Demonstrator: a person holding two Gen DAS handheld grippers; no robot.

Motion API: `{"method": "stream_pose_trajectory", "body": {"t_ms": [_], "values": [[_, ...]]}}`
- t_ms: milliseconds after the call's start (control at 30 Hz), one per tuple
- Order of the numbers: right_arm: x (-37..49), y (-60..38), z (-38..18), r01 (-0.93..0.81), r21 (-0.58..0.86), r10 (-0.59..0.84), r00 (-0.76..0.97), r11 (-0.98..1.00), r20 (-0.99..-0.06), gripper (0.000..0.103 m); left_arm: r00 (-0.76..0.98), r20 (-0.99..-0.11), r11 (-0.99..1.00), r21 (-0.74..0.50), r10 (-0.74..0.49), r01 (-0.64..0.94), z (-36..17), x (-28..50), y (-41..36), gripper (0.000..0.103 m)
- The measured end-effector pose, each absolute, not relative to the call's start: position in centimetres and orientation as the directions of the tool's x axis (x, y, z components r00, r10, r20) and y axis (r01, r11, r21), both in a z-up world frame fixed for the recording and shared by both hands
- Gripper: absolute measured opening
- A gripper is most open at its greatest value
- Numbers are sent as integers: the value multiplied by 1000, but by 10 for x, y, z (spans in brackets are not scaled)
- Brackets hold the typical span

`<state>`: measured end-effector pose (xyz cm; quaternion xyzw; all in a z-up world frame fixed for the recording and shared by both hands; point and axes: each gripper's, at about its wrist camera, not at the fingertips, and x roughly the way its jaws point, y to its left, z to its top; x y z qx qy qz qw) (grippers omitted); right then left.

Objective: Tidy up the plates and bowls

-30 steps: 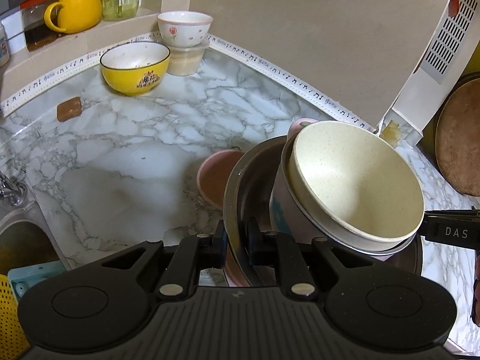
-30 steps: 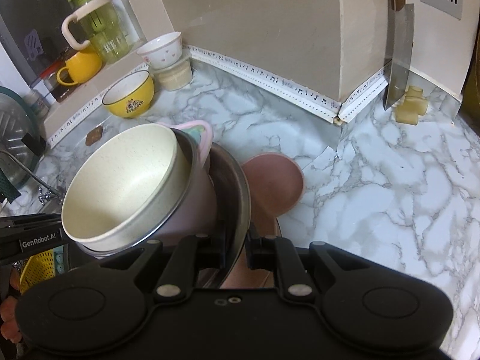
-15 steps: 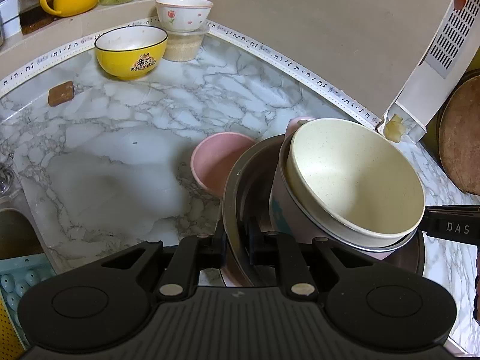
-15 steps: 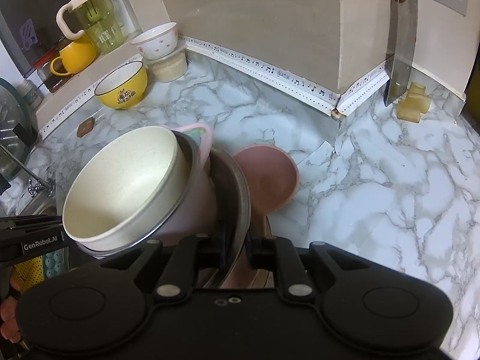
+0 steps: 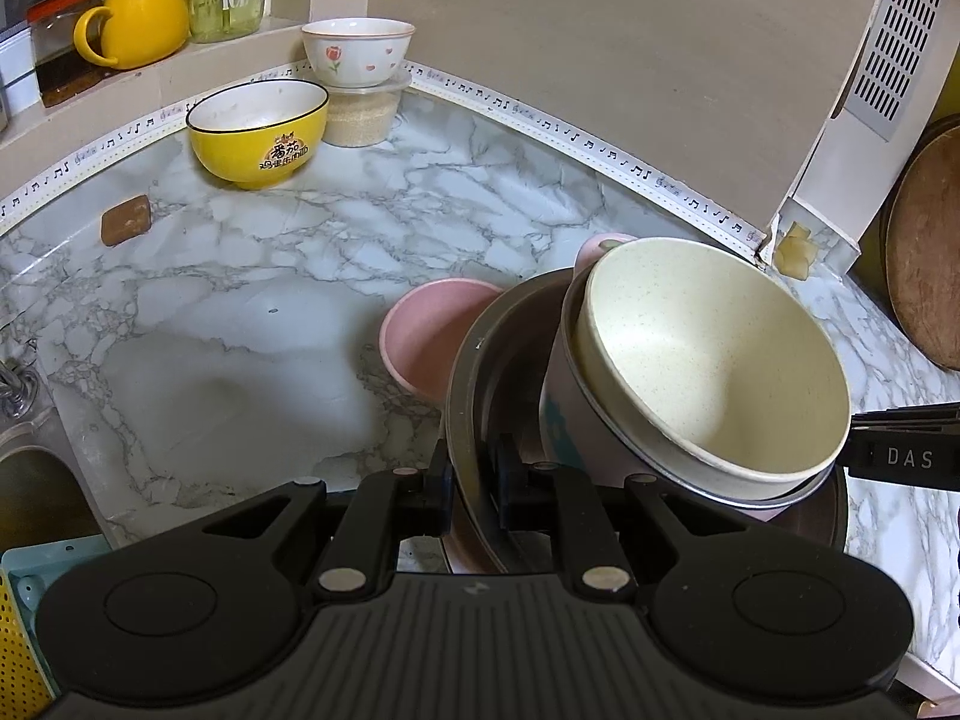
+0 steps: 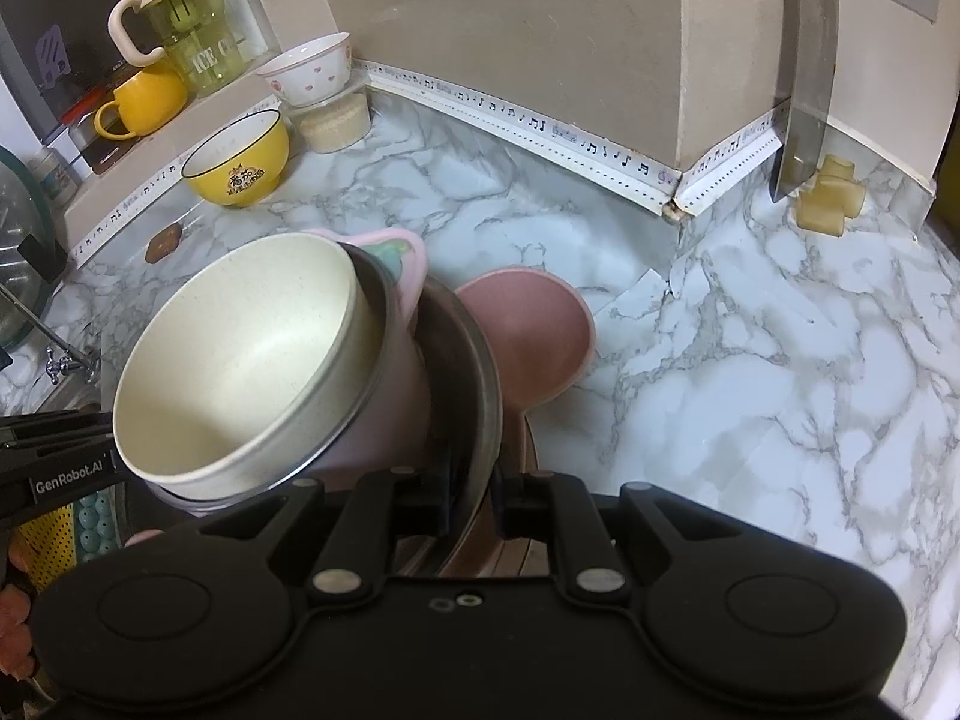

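Note:
Both grippers hold one stack over the marble counter. My left gripper (image 5: 472, 483) is shut on the rim of a steel bowl (image 5: 480, 372). My right gripper (image 6: 471, 489) is shut on the opposite rim of the same steel bowl (image 6: 480, 372). Inside it sits a pink cup with handles (image 6: 396, 270), and a cream bowl (image 5: 708, 360) is nested in that, tilted; it also shows in the right wrist view (image 6: 252, 354). A pink bowl (image 5: 432, 342) lies on the counter just beyond the stack; it also shows in the right wrist view (image 6: 534, 330).
A yellow bowl (image 5: 258, 132) and a white heart-patterned bowl (image 5: 357, 54) on a plastic tub stand at the back wall. A yellow mug (image 5: 135, 21) and green jug (image 6: 180, 42) sit on the ledge. Sink (image 5: 36, 498) at left. Cleaver (image 6: 807, 90) and cutting board (image 5: 927, 246) at right.
The held stack has moved a little nearer the back wall and lower; the yellow and white bowls look closer. Both grips are unchanged.

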<state>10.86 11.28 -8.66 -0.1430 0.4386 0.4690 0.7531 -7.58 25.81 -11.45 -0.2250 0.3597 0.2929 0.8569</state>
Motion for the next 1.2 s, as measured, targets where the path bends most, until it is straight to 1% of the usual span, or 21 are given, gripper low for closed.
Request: {"method": "stream_pose_trajectory", "body": {"t_ms": [233,500,600,633,700,767,833,867,1033,1100,1167,1200], "values": [[109,112,-87,-826,193,572,181,530,-800,16,552,-760,727,-158,343,-668,-114,-74,260,13],[109,111,-84,-826,195,574,179,529,-799,19,551,-767,719,-175,328,-672,-116,-74,266,13],[109,111,-84,-827,192,574,181,528,-799,21,549,-766,714,-175,333,-678,-114,-75,268,15],[109,111,-83,-827,187,573,186,529,-799,22,549,-767,711,-179,332,-680,-114,-75,270,16],[109,110,-83,-827,183,572,191,531,-798,25,547,-771,706,-185,327,-683,-113,-76,273,21],[109,109,-82,-826,188,575,189,532,-796,27,541,-769,702,-175,341,-691,-112,-78,275,33],[110,106,-80,-826,183,575,195,533,-794,29,539,-762,698,-164,358,-697,-110,-81,276,40],[110,105,-79,-826,184,578,197,534,-792,32,539,-760,695,-165,362,-699,-109,-83,277,43],[110,94,-68,-829,175,591,214,532,-778,43,546,-737,697,-143,399,-703,-100,-94,275,48],[108,88,-61,-835,173,604,219,522,-766,50,547,-724,703,-120,421,-701,-94,-98,270,51],[106,81,-54,-840,180,621,217,512,-753,62,546,-713,706,-101,440,-701,-88,-101,263,56],[104,78,-51,-843,186,631,213,504,-746,65,554,-702,709,-99,448,-698,-84,-104,259,56]]}}
